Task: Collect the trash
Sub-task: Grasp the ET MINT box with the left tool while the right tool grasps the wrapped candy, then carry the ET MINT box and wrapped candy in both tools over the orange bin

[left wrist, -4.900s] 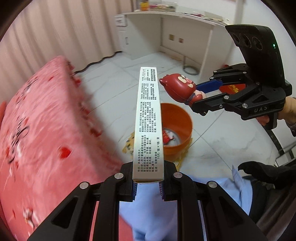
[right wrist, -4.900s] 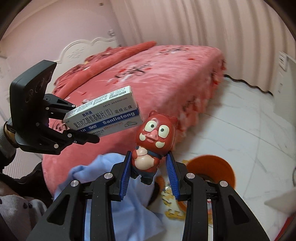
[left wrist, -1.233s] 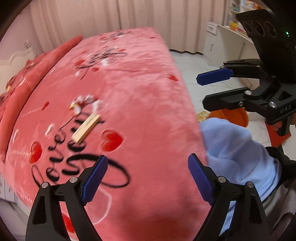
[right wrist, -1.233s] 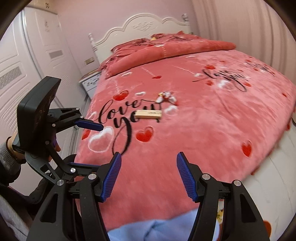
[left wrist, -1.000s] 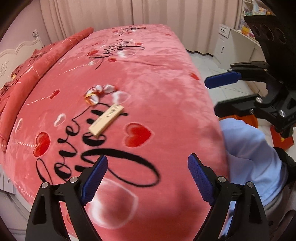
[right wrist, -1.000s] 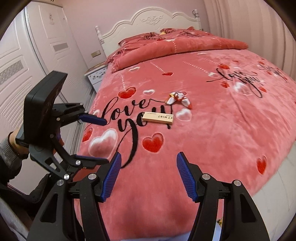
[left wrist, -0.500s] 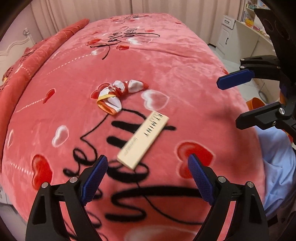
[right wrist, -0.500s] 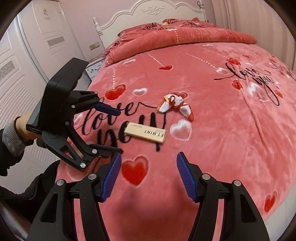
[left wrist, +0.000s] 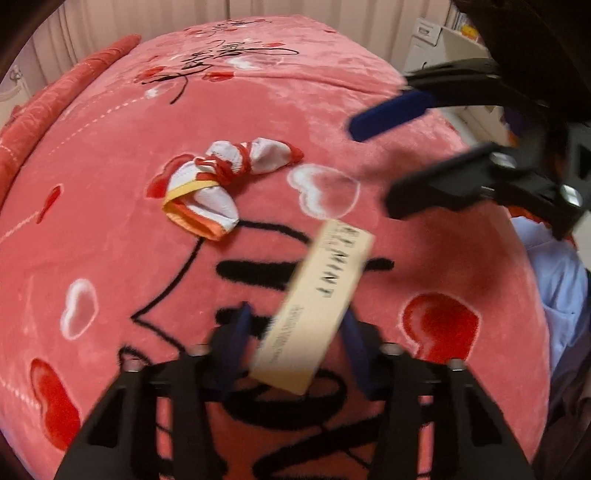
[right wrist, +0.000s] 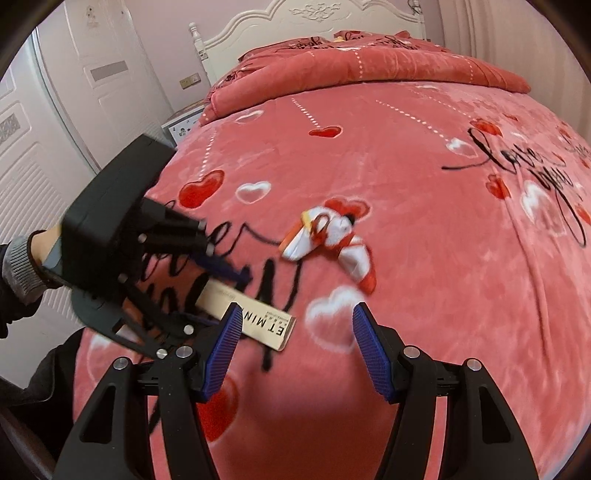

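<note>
Pink plush bedspread [left wrist: 258,110] printed with red hearts, white hearts and black script, filling both wrist views. On it, a long cream carton [left wrist: 314,306] lettered "MINT", lying flat and slanted across the black lettering, its near end between the blue pads of the left gripper [left wrist: 295,347]. Jaws of that gripper just drawn in from wide, now narrow around the carton; right pad at the carton's edge, left pad seemingly a sliver off it, motion blur leaving actual contact impossible to settle. Carton not lifted, flat on the cover. From the right wrist view, same carton [right wrist: 258,321] seen with its far end poking out past the left gripper [right wrist: 221,291], a hand in a grey cuff [right wrist: 40,251] behind the tool's black body. Just beyond the carton, a crumpled red, white and orange wrapper [left wrist: 221,184], apart from it, resting beside a white heart; same wrapper [right wrist: 332,240] ahead of the right gripper [right wrist: 295,343]. Right gripper about half spread, nothing between its blue pads, hovering low over the bedspread with the carton's end just beside its left pad. White headboard [right wrist: 314,22] and folded red quilt [right wrist: 369,66] at the far end of the bed, white panelled door [right wrist: 74,92] to the left.
</note>
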`<control>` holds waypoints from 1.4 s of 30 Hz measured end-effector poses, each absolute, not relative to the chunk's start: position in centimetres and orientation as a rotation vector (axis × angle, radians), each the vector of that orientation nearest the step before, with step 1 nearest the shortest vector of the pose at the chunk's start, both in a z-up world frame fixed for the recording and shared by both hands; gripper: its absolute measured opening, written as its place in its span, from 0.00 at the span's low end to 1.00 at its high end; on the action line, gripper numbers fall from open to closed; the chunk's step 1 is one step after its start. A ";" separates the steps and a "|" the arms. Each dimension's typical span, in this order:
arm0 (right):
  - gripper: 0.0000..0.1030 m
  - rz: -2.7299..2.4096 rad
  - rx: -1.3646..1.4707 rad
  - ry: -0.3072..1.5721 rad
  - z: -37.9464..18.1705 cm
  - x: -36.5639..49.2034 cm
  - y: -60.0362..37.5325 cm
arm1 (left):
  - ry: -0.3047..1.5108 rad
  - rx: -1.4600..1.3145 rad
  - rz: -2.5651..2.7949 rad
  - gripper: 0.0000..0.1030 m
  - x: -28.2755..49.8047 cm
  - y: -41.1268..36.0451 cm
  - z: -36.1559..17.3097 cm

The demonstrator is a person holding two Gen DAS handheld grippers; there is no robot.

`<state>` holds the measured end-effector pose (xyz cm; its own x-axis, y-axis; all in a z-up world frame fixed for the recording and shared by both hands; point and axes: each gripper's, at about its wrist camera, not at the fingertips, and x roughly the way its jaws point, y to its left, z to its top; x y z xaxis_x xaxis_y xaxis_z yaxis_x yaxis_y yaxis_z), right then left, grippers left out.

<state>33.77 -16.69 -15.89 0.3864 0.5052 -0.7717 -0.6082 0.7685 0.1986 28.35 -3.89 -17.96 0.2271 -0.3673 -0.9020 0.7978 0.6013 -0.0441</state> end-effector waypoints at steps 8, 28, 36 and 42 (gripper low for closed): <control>0.61 0.730 -0.183 0.909 -16.9 38.5 -14.8 | 1.067 0.483 -0.900 0.29 29.7 -2.1 -16.8; 0.18 0.748 -0.224 0.917 -17.5 38.6 -14.2 | 1.074 0.471 -0.910 0.29 30.2 -1.5 -16.4; 0.18 0.729 -0.194 0.892 -13.4 33.2 -16.4 | 1.046 0.483 -0.908 0.29 26.1 -2.2 -13.2; 0.18 0.709 -0.149 0.866 -10.3 26.7 -18.6 | 1.005 0.487 -0.921 0.29 21.1 -3.6 -10.6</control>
<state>26.67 -18.65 -10.25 0.4375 0.5095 -0.7410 -0.6255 0.7644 0.1563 21.13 -3.58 -10.56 0.2221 -0.4271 -0.8765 0.8363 0.5456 -0.0539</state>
